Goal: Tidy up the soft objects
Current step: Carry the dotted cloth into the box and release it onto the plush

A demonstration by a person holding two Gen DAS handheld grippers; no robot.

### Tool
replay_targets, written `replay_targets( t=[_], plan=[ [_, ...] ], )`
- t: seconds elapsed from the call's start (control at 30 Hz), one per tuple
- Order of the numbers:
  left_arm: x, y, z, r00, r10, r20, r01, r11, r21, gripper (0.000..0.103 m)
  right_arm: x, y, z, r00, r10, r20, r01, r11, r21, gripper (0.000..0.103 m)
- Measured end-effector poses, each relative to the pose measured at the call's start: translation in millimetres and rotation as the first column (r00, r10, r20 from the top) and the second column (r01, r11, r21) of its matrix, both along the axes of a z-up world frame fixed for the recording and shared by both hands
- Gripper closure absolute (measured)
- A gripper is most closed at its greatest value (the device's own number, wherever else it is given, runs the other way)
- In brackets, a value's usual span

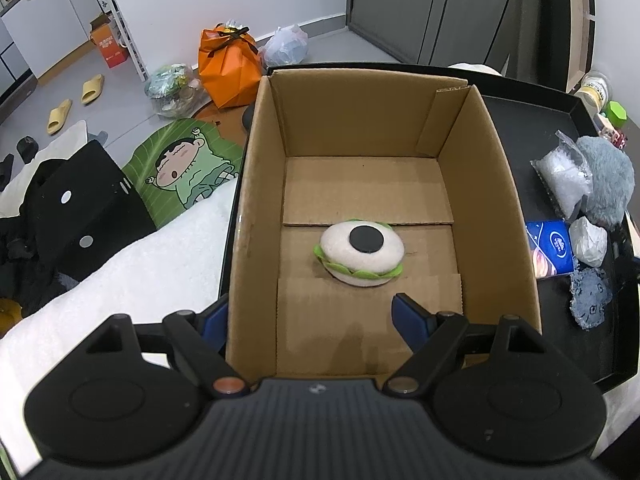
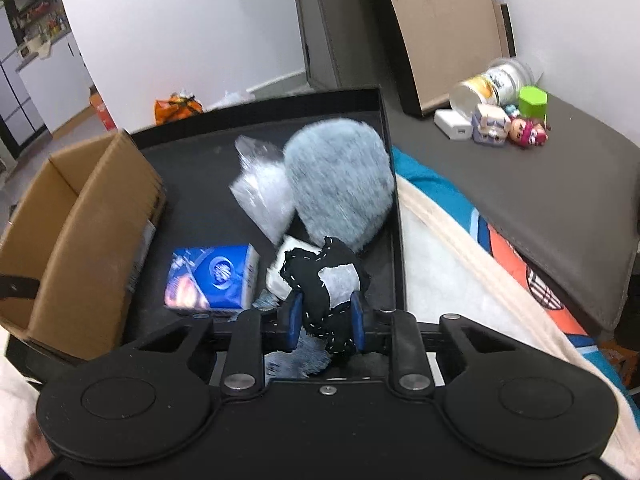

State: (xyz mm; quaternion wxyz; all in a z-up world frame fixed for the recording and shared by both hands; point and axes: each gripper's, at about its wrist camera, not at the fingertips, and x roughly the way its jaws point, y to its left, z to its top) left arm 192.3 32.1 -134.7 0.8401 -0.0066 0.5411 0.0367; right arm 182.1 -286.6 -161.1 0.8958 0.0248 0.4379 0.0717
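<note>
Squarely between right claw: black pouch

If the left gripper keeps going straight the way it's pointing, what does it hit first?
Probably the burger-shaped plush on the floor of the cardboard box. The left gripper straddles the box's left wall with open fingers, so that wall might catch first; depth is unclear.

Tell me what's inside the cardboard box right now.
Only a burger-shaped plush lies on the floor of the cardboard box, white with green trim and a black disc on top. The near end of the floor is hidden behind the left gripper.
</note>
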Motion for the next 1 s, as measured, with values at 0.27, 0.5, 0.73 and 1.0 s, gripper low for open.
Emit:
replay_targets(
  t=[0.27, 0.5, 0.73, 1.0],
  plan=[
    [-5, 4, 4, 1.000, 0.002, 0.022, -0.002, 1.000, -0.003, 0.021, 0, 14, 22, 0.998, 0.041, 0.047, -0.043, 0.999, 0.028, 0.078],
    [-8, 15, 6, 0.999, 0.027, 0.027, -0.026, 0.999, -0.023, 0.021, 1, 27, 37, 0.995, 0.066, 0.079, -0.069, 0.997, 0.042, 0.078],
    [-11, 26, 6, 0.999, 0.031, 0.042, -0.029, 0.998, -0.051, 0.024, 4, 53, 55, 0.987, 0.108, 0.119, -0.115, 0.991, 0.061, 0.078],
    [-12, 31, 6, 0.998, 0.025, 0.055, -0.021, 0.998, -0.063, 0.034, 10, 86, 72, 0.973, 0.169, 0.160, -0.181, 0.981, 0.064, 0.078]
  ],
)
